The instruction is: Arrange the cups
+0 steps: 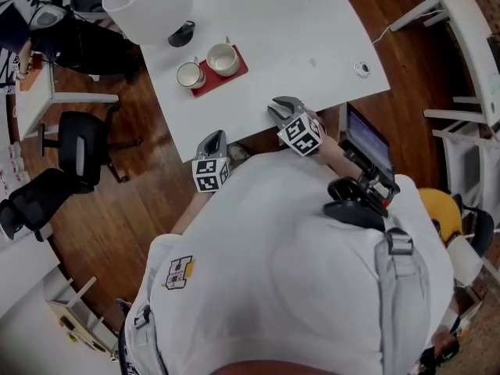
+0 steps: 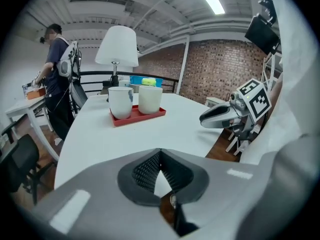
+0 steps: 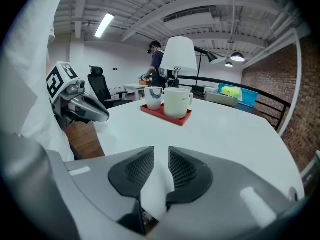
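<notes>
Cups (image 1: 223, 58) well apart from right gripper (image 1: 281, 105)

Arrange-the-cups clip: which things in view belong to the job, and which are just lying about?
Job:
- small white cup
- larger white cup
- red tray, which both cups stand on

Lying about:
- white lamp
- small round object, well away from the tray
- black office chair on the floor
</notes>
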